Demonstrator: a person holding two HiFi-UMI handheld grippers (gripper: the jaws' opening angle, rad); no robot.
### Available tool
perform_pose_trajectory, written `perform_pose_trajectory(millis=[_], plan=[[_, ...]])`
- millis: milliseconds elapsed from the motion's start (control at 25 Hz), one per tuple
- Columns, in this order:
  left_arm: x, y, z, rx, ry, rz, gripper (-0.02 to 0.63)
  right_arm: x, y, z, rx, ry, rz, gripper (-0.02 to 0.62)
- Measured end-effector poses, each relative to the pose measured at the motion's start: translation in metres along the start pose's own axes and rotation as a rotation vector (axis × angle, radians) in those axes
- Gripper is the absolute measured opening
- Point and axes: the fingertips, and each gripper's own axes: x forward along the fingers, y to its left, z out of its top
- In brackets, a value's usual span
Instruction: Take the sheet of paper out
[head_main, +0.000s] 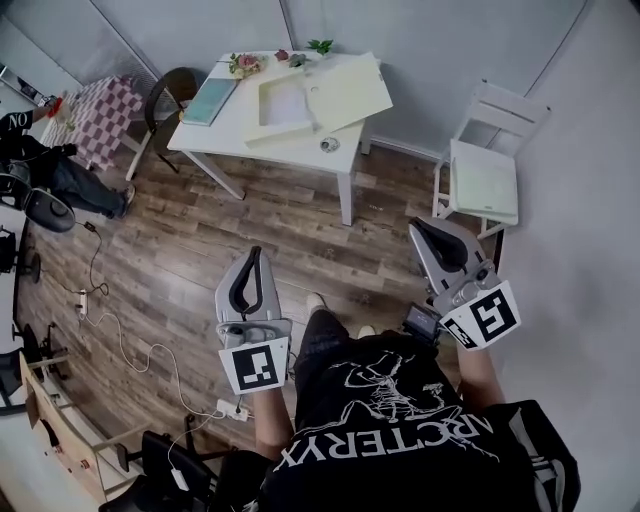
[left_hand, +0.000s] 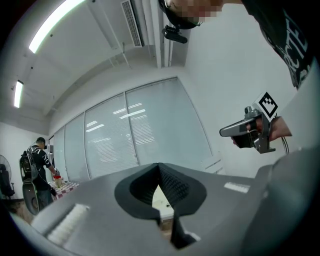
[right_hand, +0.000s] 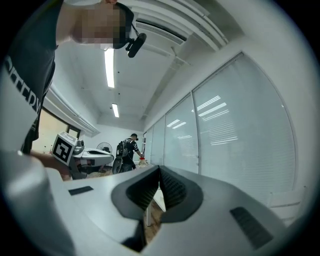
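Both grippers pointed level over the wood floor (head_main: 300, 230), toward the far white table (head_main: 222, 132). The left gripper (head_main: 255, 254) had its fingers pressed together with nothing between them. The right gripper (head_main: 420, 229) was the same, tips meeting and empty. The table stood well apart from both. On it lay a pale shallow box (head_main: 283, 108), and a pale flat sheet (head_main: 350, 90) rested across the box's right edge (paper or lid, I couldn't tell from here). A white chair (head_main: 482, 160) stood right of the table.
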Motion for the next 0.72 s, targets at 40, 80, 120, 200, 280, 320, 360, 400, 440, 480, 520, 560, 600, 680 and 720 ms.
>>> perform_pose_trajectory(millis=[40, 80, 120, 200, 280, 320, 360, 400, 440, 480, 520, 560, 600, 680, 720], plan=[[0.006, -0.001, 0.002, 0.005, -0.005, -0.003, 0.011, 0.005, -0.005, -0.003, 0.006, 0.000, 0.004, 0.012], [0.014, -0.001, 0.002, 0.010, -0.010, -0.006, 0.011, 0.011, -0.009, -0.006, 0.011, -0.001, 0.009, 0.013], [0.022, 0.001, 0.001, 0.012, -0.014, -0.010, 0.011, 0.019, -0.013, -0.009, 0.014, -0.001, 0.015, 0.014], [0.041, 0.009, -0.007, 0.004, -0.009, -0.017, 0.011, 0.041, -0.019, -0.014, 0.018, 0.003, 0.028, 0.013], [0.066, 0.022, -0.019, -0.022, 0.006, -0.024, 0.011, 0.069, -0.027, -0.022, 0.025, 0.017, 0.038, 0.012], [0.080, 0.030, -0.024, -0.034, 0.009, -0.030, 0.011, 0.085, -0.032, -0.026, 0.028, 0.026, 0.039, 0.014], [0.097, 0.038, -0.028, -0.040, 0.011, -0.040, 0.011, 0.102, -0.039, -0.030, 0.031, 0.033, 0.037, 0.014], [0.115, 0.046, -0.032, -0.040, 0.013, -0.054, 0.011, 0.119, -0.047, -0.033, 0.034, 0.039, 0.032, 0.014], [0.135, 0.055, -0.036, -0.038, 0.017, -0.068, 0.012, 0.137, -0.056, -0.036, 0.038, 0.046, 0.025, 0.013], [0.157, 0.065, -0.040, -0.039, 0.021, -0.081, 0.011, 0.156, -0.067, -0.039, 0.041, 0.054, 0.019, 0.014], [0.179, 0.075, -0.043, -0.043, 0.026, -0.093, 0.011, 0.176, -0.078, -0.040, 0.042, 0.063, 0.014, 0.014], [0.202, 0.086, -0.045, -0.047, 0.029, -0.104, 0.011, 0.197, -0.090, -0.041, 0.040, 0.073, 0.009, 0.014], [0.225, 0.097, -0.046, -0.052, 0.030, -0.115, 0.011, 0.218, -0.103, -0.040, 0.035, 0.080, 0.002, 0.014], [0.269, 0.120, -0.046, -0.056, 0.023, -0.137, 0.011, 0.260, -0.128, -0.036, 0.020, 0.085, -0.019, 0.014], [0.288, 0.130, -0.045, -0.057, 0.017, -0.147, 0.011, 0.280, -0.139, -0.033, 0.011, 0.084, -0.030, 0.014]])
